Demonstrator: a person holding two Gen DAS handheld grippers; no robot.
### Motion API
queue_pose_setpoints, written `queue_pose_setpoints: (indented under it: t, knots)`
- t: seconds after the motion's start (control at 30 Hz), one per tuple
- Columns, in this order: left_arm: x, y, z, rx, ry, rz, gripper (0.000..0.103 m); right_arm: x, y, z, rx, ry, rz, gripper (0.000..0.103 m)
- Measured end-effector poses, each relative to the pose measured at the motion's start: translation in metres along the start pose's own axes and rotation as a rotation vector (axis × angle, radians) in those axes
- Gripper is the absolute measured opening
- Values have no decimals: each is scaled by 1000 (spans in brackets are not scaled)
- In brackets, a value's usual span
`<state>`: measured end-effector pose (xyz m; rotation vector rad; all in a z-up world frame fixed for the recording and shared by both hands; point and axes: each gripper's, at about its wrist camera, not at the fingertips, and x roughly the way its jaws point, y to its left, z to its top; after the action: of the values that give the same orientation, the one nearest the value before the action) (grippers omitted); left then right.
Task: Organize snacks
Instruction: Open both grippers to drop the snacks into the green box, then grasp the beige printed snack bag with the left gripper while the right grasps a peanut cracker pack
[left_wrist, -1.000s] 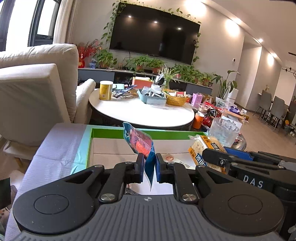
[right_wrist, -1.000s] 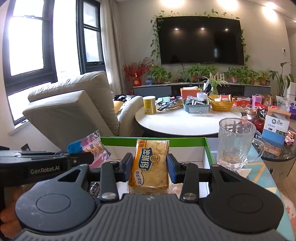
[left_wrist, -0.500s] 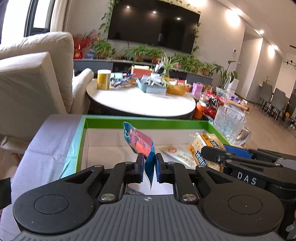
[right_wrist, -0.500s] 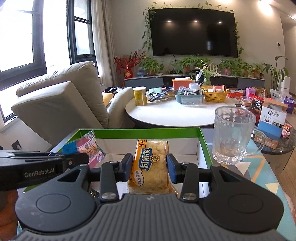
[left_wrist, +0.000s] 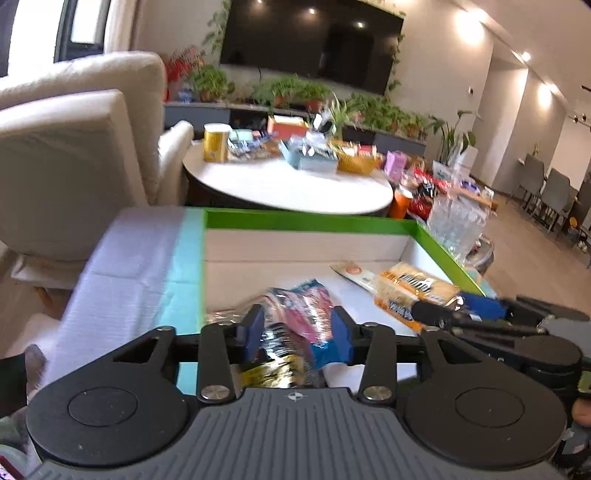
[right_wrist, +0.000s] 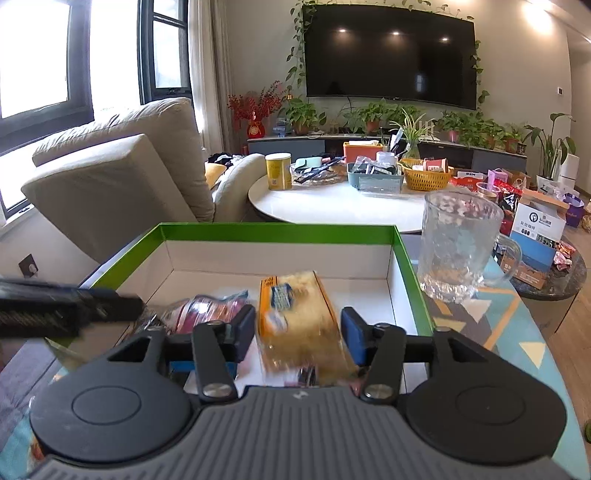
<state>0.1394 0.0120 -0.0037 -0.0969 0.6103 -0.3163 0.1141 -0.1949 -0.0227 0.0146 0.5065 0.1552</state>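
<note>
A white box with a green rim (left_wrist: 295, 218) (right_wrist: 277, 232) lies in front of both grippers. My left gripper (left_wrist: 295, 326) has its jaws opening, and a pink and blue snack packet (left_wrist: 306, 306) lies loose on the box floor between its blue pads. My right gripper (right_wrist: 298, 330) is opening too. A yellow snack packet (right_wrist: 295, 314), blurred, has tipped flat between its pads, with a gap on the right side. In the left wrist view the yellow packet (left_wrist: 413, 290) lies at the box's right, beside a white packet (left_wrist: 354, 271).
A glass mug (right_wrist: 458, 251) stands just right of the box on a patterned cloth. Behind the box is a round white table (right_wrist: 343, 210) with tins and baskets. A beige armchair (right_wrist: 122, 177) is at the left. Boxes and packets crowd the right.
Both grippers have opened. The pink packet and the yellow packet, held upright before, have dropped flat into the box. The left gripper has shifted a little.
</note>
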Motion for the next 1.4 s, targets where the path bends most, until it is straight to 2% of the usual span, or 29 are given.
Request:
queue_pose_setpoints:
  t: [0.1, 0.23, 0.37, 0.5, 0.67, 0.77, 0.87, 1.0, 1.17, 1.23, 1.4]
  knots:
    - [-20, 12, -7, -26, -17, 34, 43, -8, 1, -6, -9, 4, -9, 48]
    - [-38, 26, -22, -69, 7, 61, 43, -19, 1, -13, -7, 12, -23, 48]
    - [-44, 31, -43, -92, 55, 79, 52, -34, -3, -16, 10, 0, -38, 48]
    - [-42, 26, -64, -59, 106, 96, 53, -54, -4, -19, 17, -25, -47, 48]
    - [-42, 15, -78, -20, 138, 82, 55, -77, -1, -28, 0, -42, -58, 48]
    - [-40, 8, -85, 14, 153, 106, 55, -87, 1, -39, 5, -21, -42, 48]
    - [-35, 6, -90, 24, 169, 131, 55, -92, 6, -51, 13, 16, 13, 48]
    - [-33, 8, -93, 13, 164, 140, 55, -81, 22, -66, -46, 72, 58, 48]
    - [-36, 8, -98, 29, 142, 132, 53, -57, 30, -74, -64, 130, 66, 48]
    - [-37, 10, -99, 29, 131, 132, 44, -53, 28, -78, -57, 151, 57, 48]
    - [-42, 14, -99, 13, 131, 107, 39, -49, 31, -86, -66, 166, 43, 48]
